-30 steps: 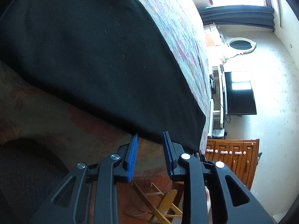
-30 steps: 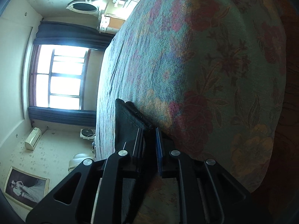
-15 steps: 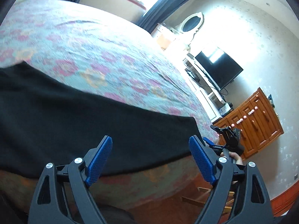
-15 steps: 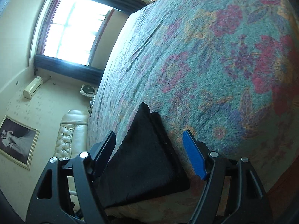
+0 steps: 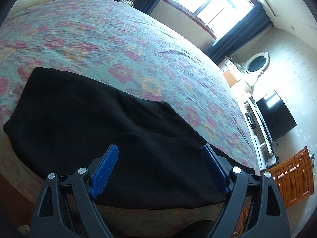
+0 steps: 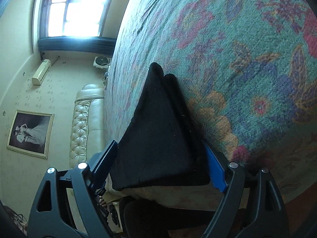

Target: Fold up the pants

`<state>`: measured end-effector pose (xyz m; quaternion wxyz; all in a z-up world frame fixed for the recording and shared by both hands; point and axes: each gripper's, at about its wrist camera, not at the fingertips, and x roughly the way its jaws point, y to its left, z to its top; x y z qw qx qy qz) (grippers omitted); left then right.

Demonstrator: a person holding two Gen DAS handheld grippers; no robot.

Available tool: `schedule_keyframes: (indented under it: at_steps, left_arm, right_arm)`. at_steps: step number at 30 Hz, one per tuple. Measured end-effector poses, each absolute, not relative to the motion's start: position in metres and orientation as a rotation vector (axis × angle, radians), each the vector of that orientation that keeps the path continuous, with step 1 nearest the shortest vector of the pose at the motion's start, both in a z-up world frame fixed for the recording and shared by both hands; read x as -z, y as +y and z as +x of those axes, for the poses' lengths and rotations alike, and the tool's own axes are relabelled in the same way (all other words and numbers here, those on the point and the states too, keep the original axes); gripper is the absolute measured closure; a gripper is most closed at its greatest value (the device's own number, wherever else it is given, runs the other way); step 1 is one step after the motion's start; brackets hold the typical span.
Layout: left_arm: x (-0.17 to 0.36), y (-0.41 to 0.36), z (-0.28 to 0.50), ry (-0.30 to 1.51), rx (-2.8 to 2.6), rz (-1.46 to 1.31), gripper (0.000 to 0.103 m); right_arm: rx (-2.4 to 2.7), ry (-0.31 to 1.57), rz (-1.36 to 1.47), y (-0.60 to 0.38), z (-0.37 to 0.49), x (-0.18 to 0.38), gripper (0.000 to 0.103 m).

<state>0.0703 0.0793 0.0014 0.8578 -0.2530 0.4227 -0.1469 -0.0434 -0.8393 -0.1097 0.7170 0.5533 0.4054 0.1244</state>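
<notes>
The black pants (image 5: 111, 130) lie folded lengthwise along the near edge of the bed (image 5: 122, 45). The left gripper (image 5: 160, 168) stands wide; the right gripper (image 6: 160, 164) has just been opening, the cloth between its jaws unpinched. Next comes regripping one end to fold across.

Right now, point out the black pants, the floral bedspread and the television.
black pants (image 5: 111, 130): left wrist view, middle of the flat cloth.
floral bedspread (image 5: 122, 47): left wrist view, bare patterned top.
television (image 5: 275, 115): left wrist view, middle of the dark screen.
</notes>
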Motion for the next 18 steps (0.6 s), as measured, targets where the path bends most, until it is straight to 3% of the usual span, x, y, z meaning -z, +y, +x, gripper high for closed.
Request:
schedule_keyframes:
  at_steps: [13,15,18]
  left_arm:
    - [0.041,0.251,0.097,0.922,0.088,-0.61,0.019]
    - [0.053,0.265,0.098,0.953,0.079,-0.63,0.019]
    - [0.068,0.278,0.1,0.968,0.099,-0.68,0.019]
  right_arm:
    - [-0.386,0.832,1.274,-0.832,-0.046,0.118,0.011]
    - [-0.375,0.834,1.253,-0.819,-0.038,0.111,0.012]
    - [-0.349,0.842,1.245,-0.814,-0.044,0.113,0.023]
